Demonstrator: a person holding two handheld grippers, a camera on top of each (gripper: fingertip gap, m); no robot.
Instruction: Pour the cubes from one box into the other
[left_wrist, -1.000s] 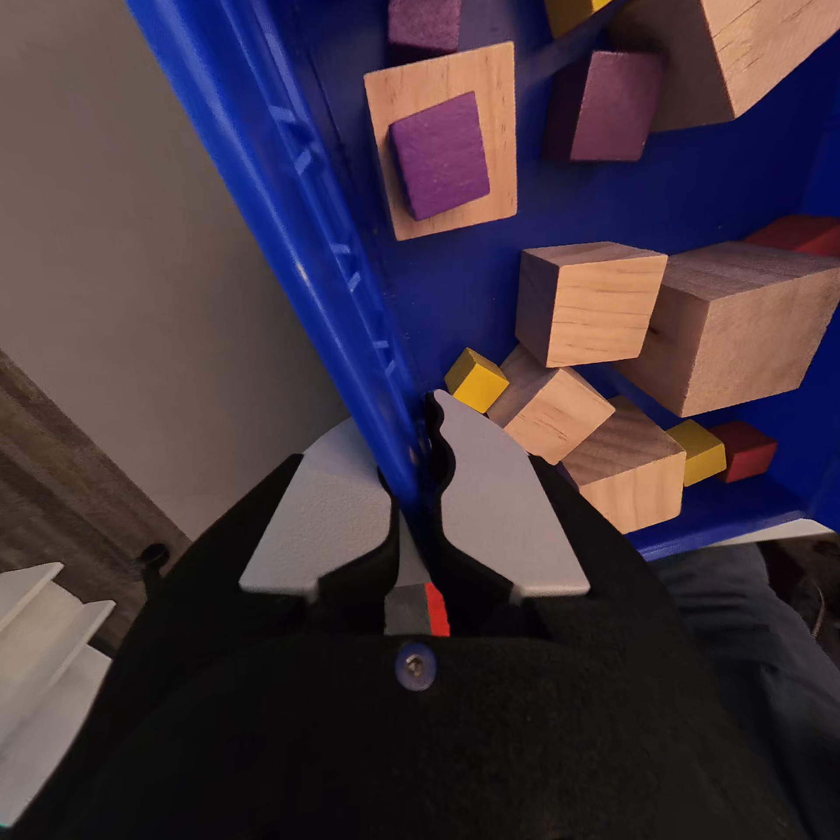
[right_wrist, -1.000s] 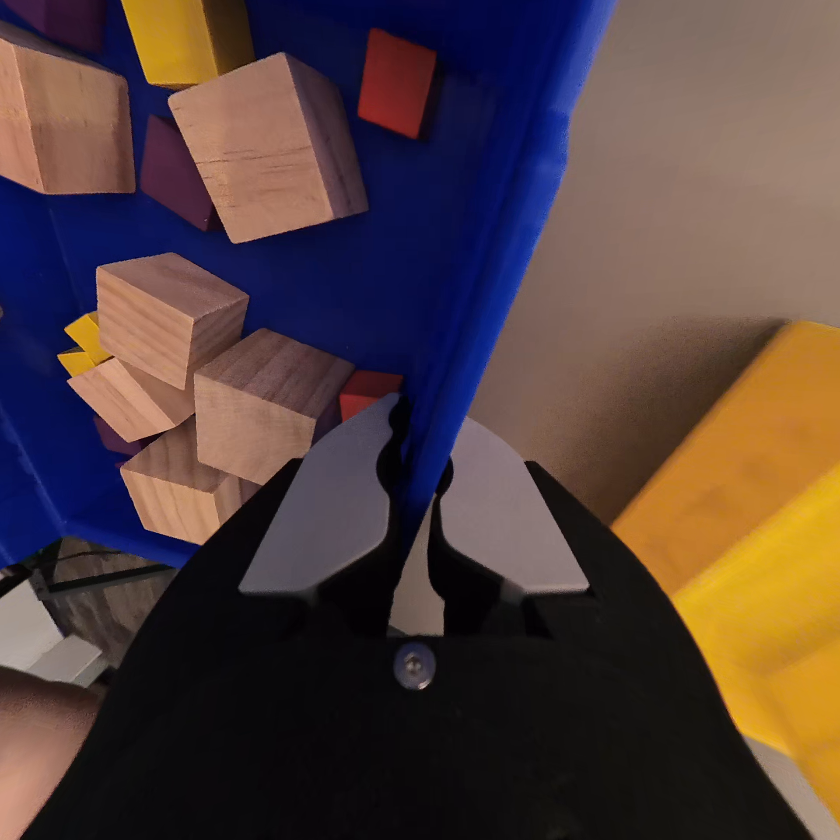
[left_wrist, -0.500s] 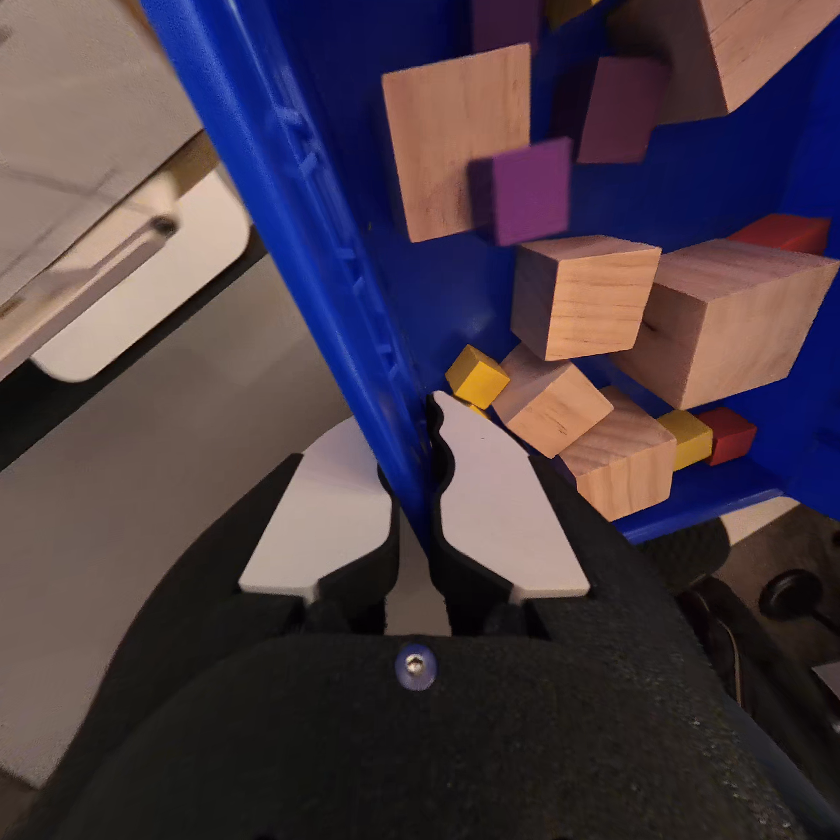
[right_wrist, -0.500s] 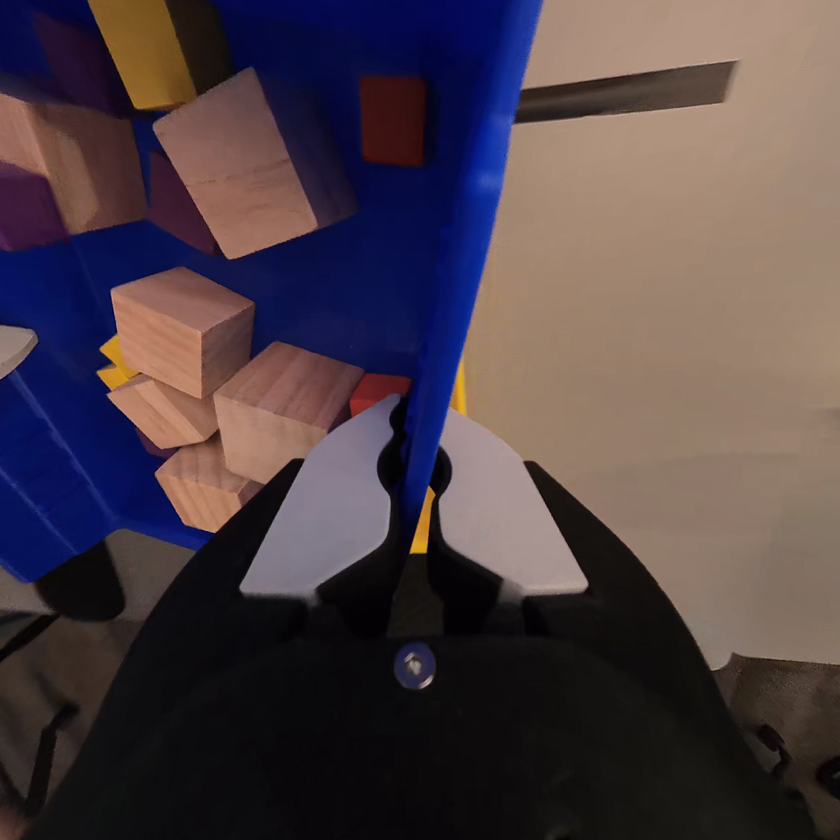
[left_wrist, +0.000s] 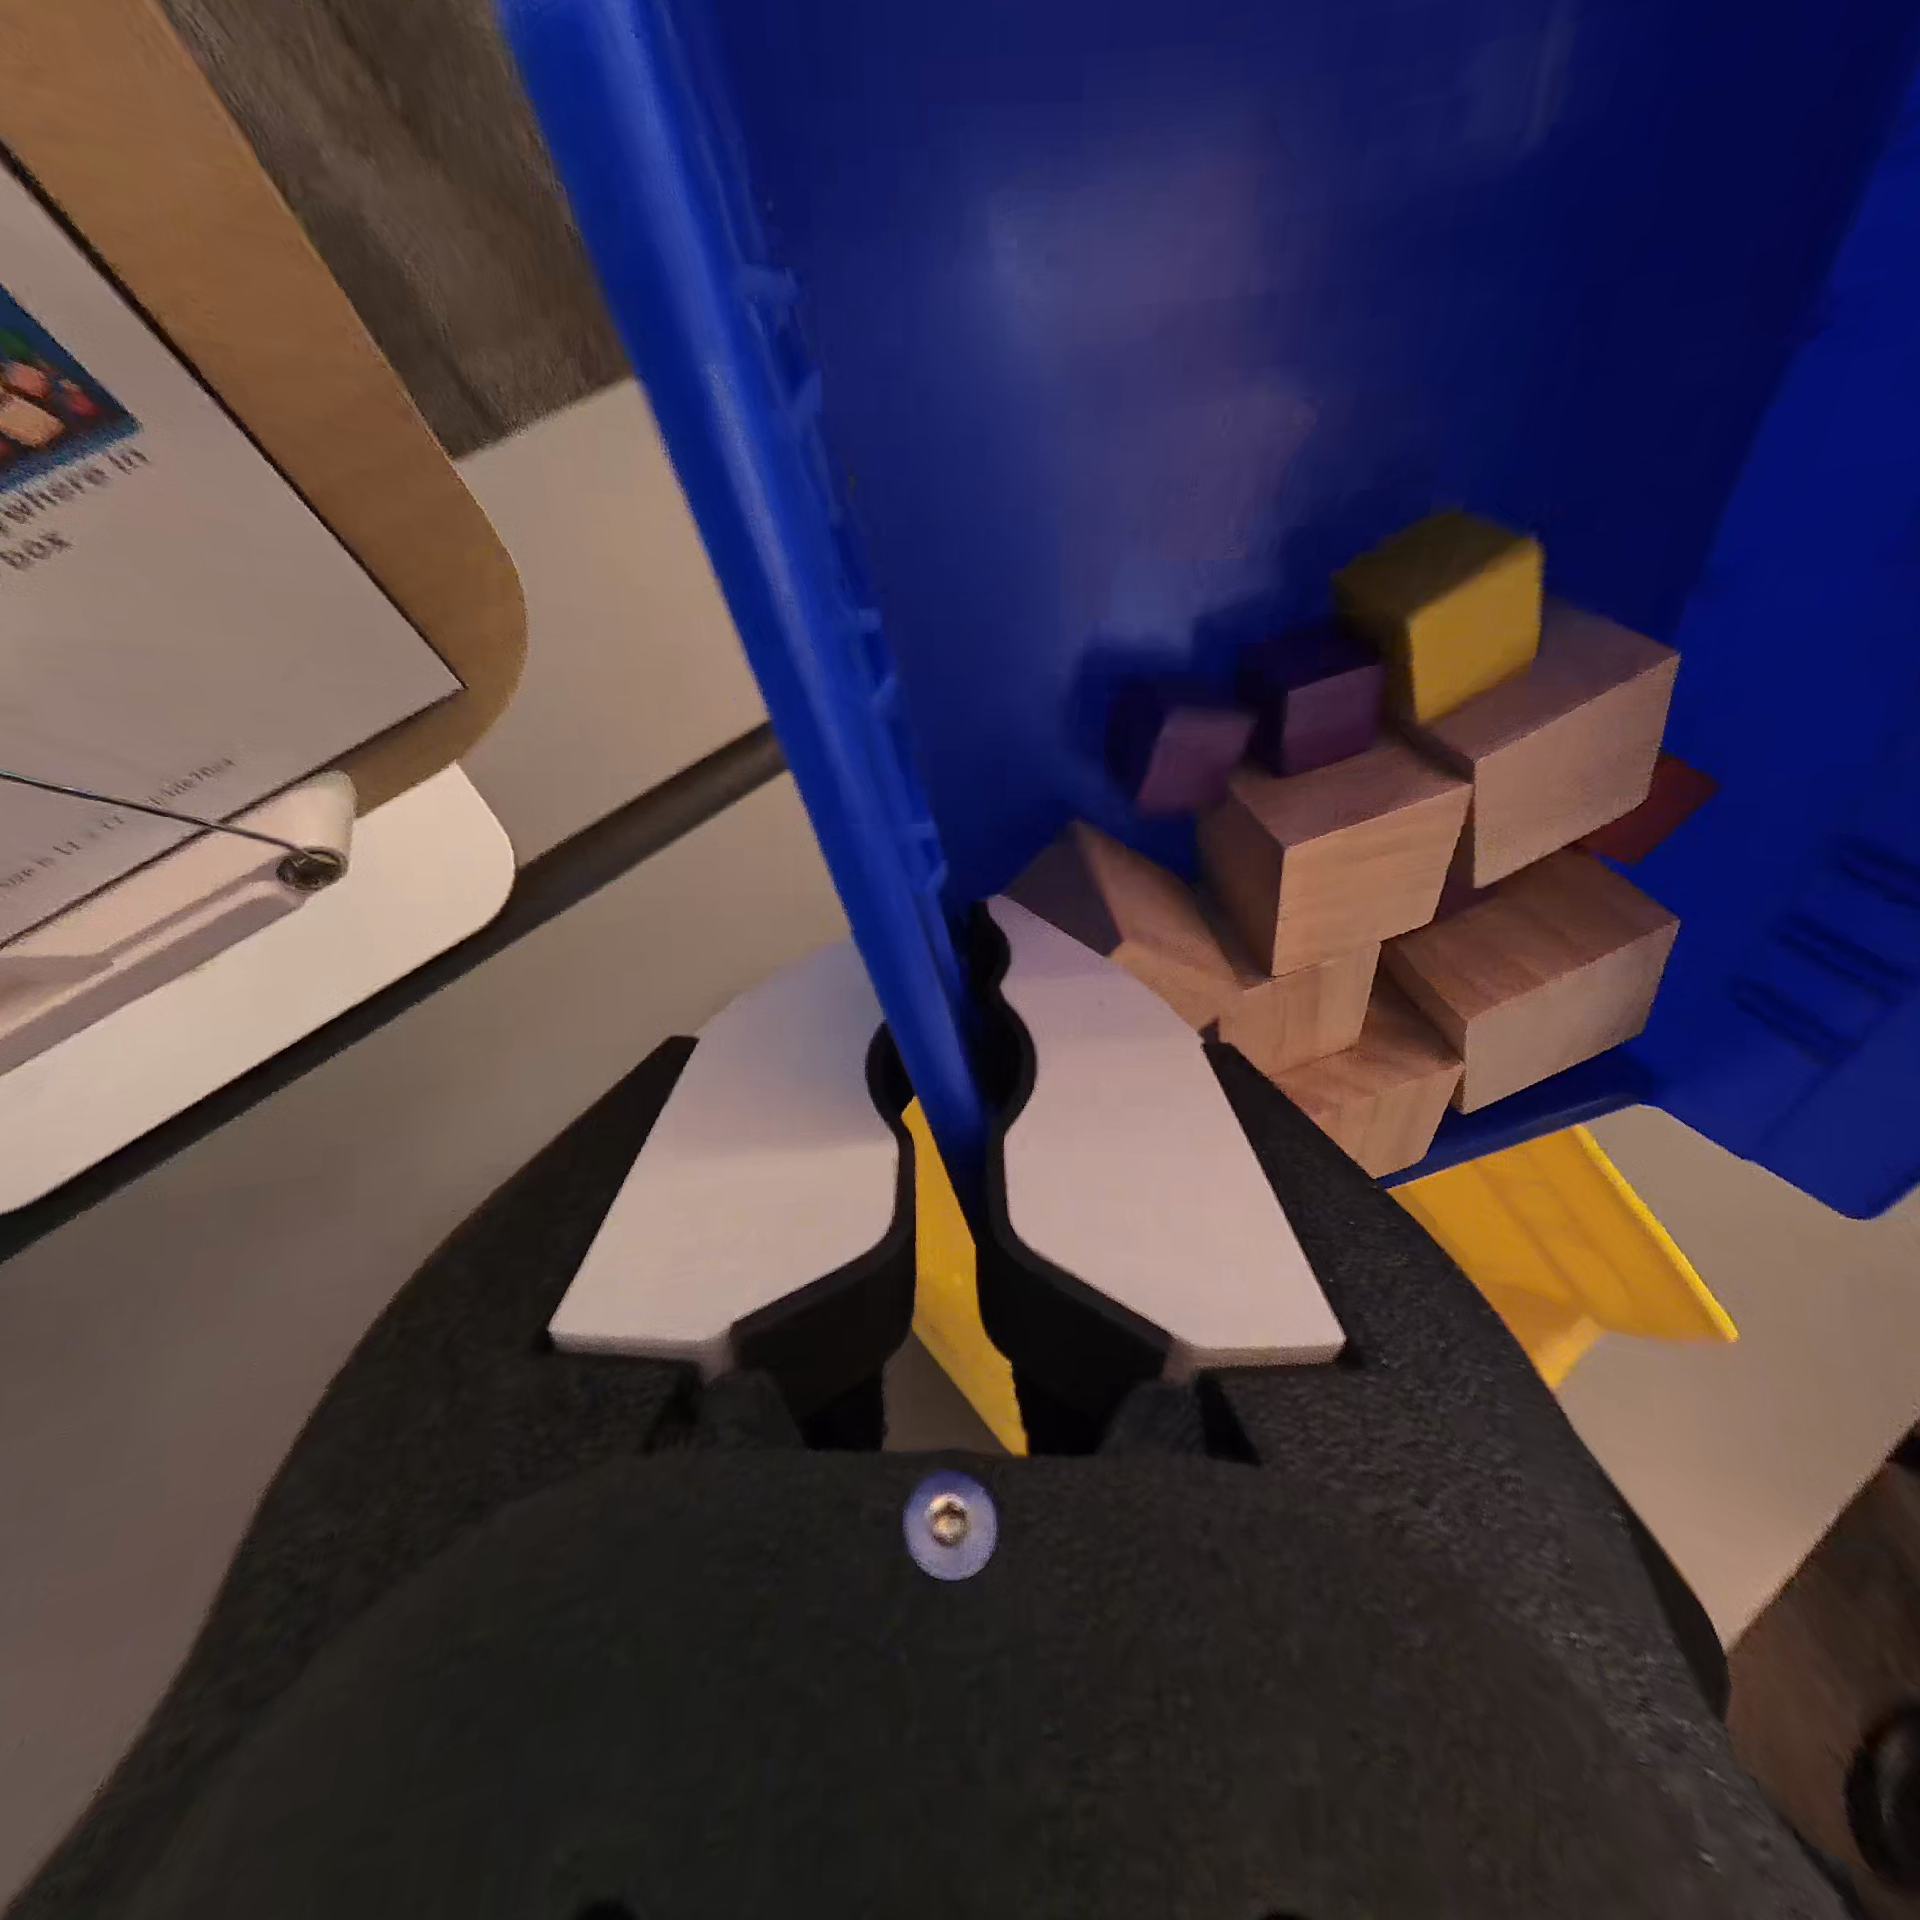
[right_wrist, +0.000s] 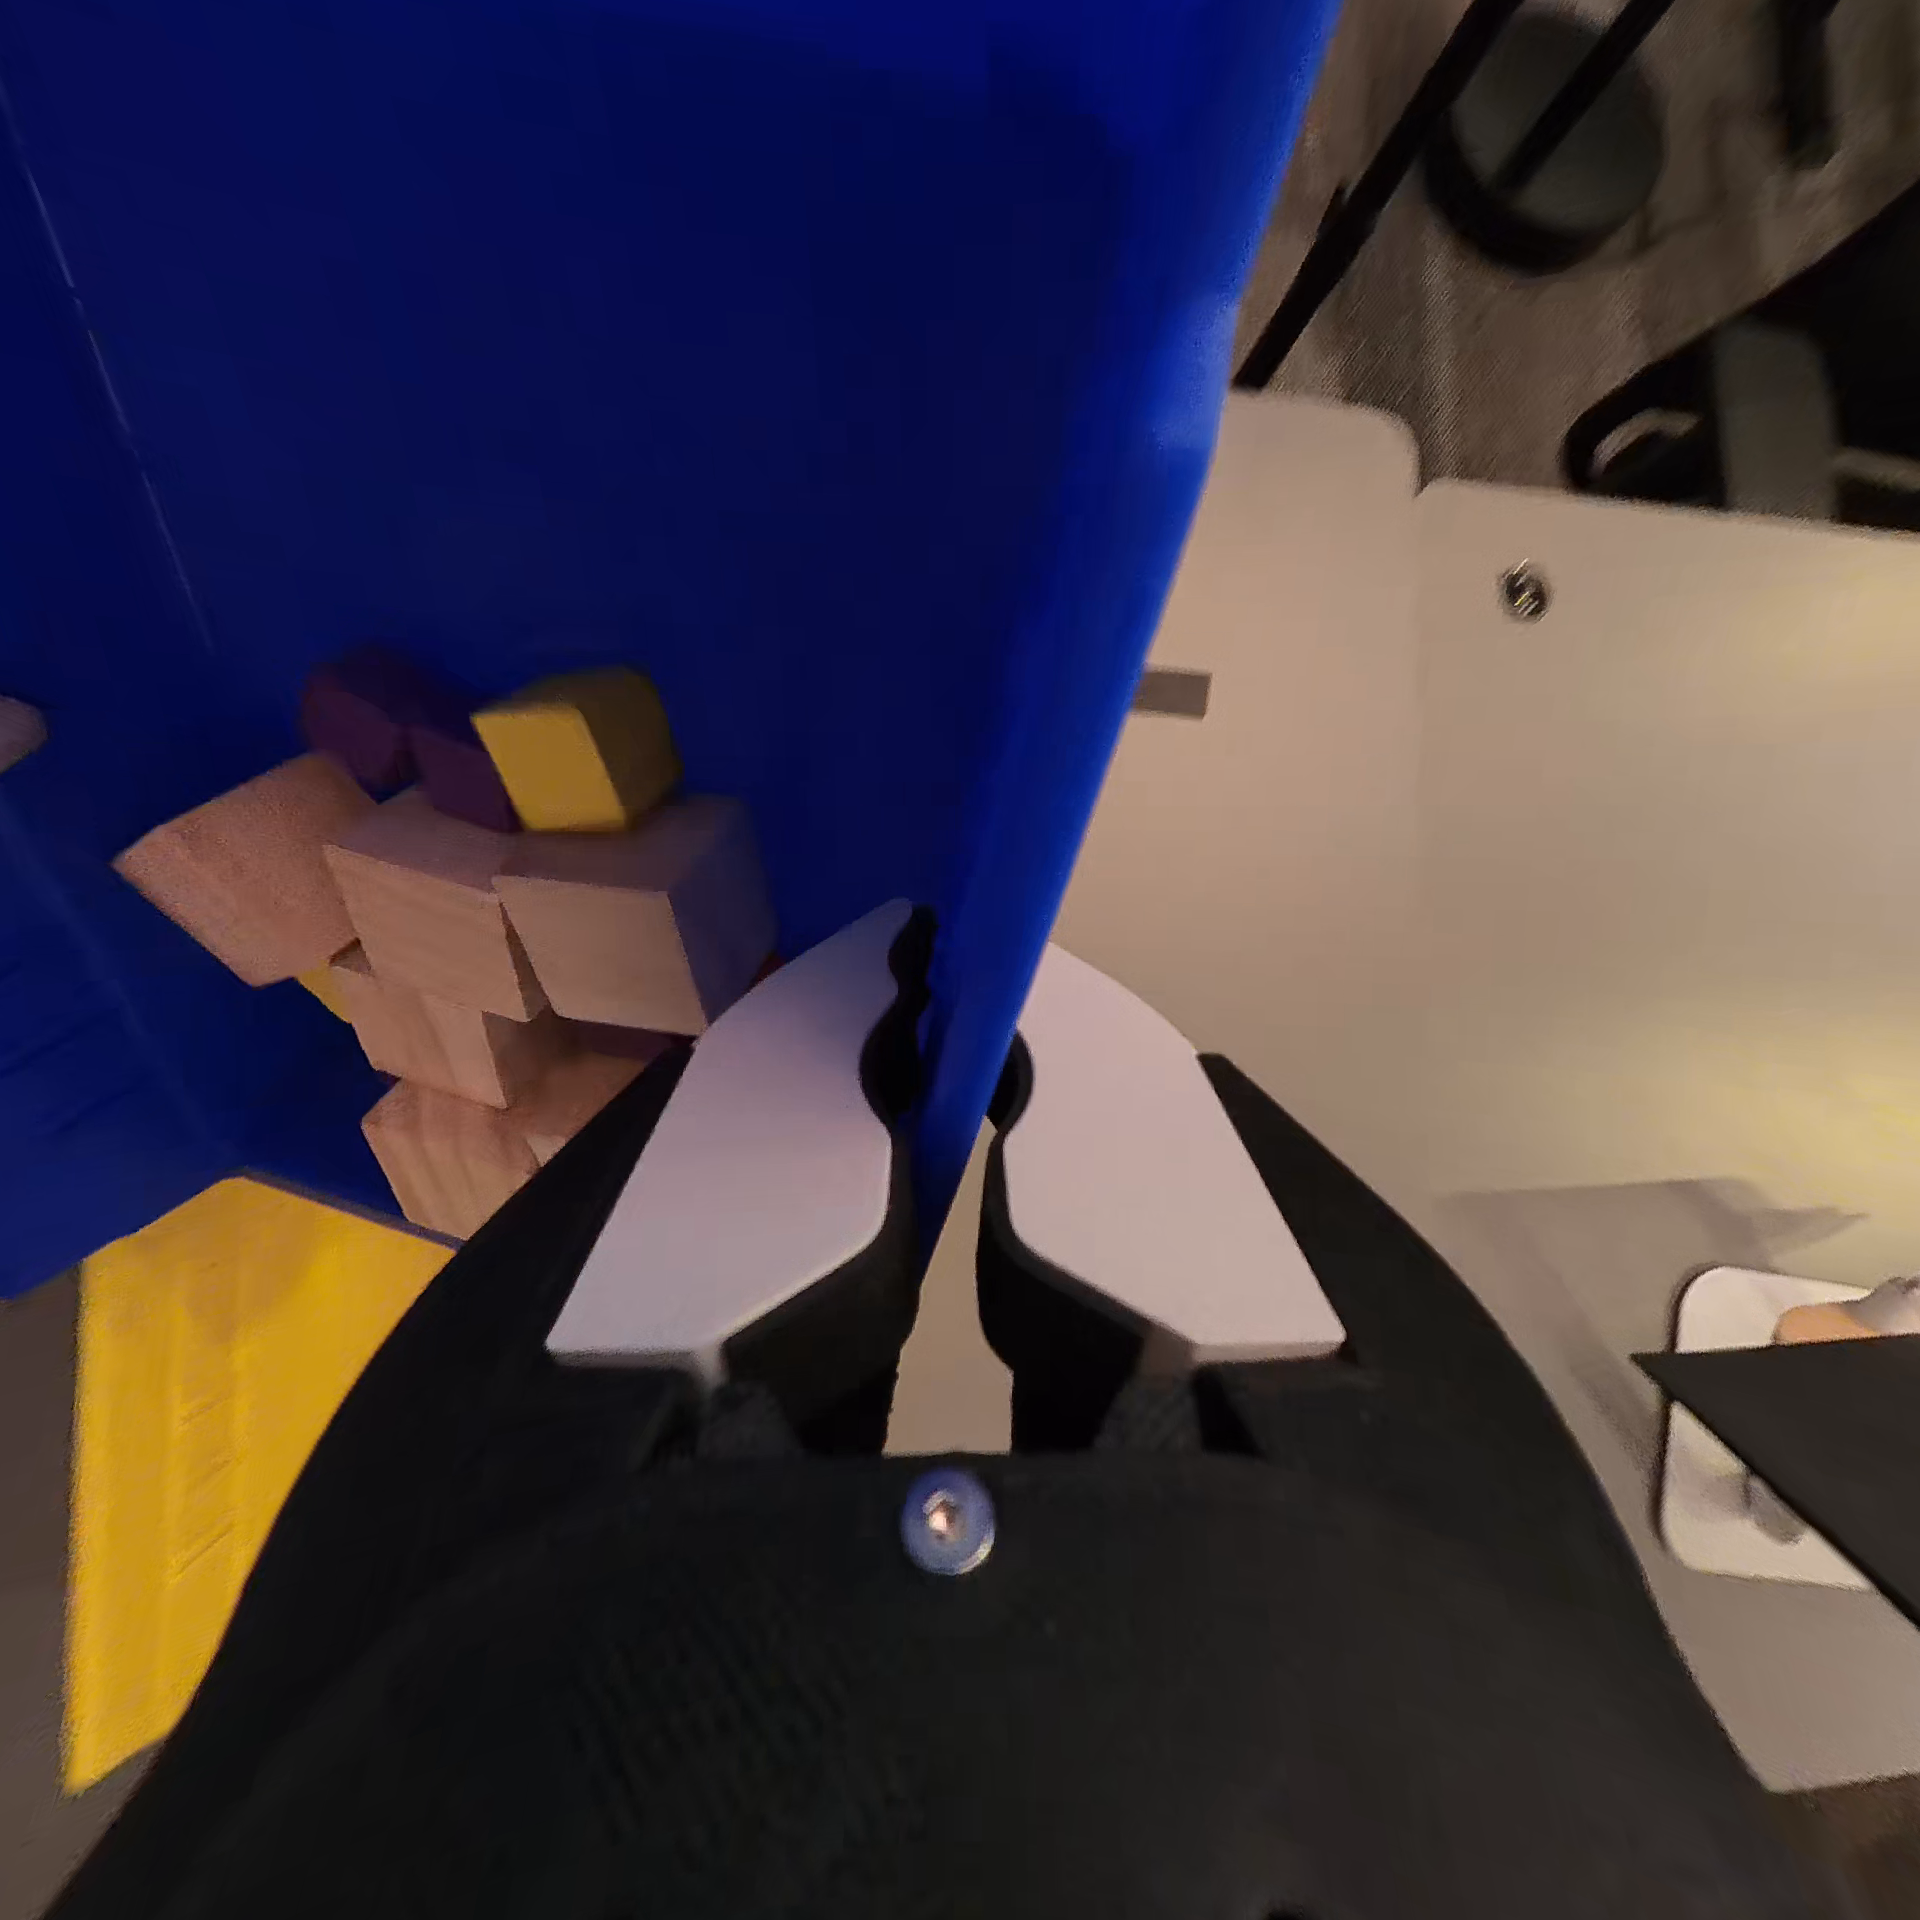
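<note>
My left gripper (left_wrist: 961, 1023) is shut on the left wall of the blue box (left_wrist: 1195, 364). My right gripper (right_wrist: 951, 1039) is shut on its right wall (right_wrist: 1091, 623). The box is tipped steeply. Several wooden, purple and yellow cubes (left_wrist: 1434, 862) are piled at its lower edge; they also show in the right wrist view (right_wrist: 488, 914). The yellow box (left_wrist: 1558, 1236) lies just below that edge and shows in the right wrist view (right_wrist: 197, 1434) too.
A tan clipboard with a printed sheet (left_wrist: 208, 582) stands on a white stand (left_wrist: 343, 935) at the left. A light table top (right_wrist: 1507, 935) lies to the right, with a white holder (right_wrist: 1745, 1455) and a black panel (right_wrist: 1829, 1455). Dark chair parts (right_wrist: 1538, 156) are behind.
The blue box has tilted much further. The cubes have slid from across its floor into a pile at the lower edge. The yellow box has come into view below it.
</note>
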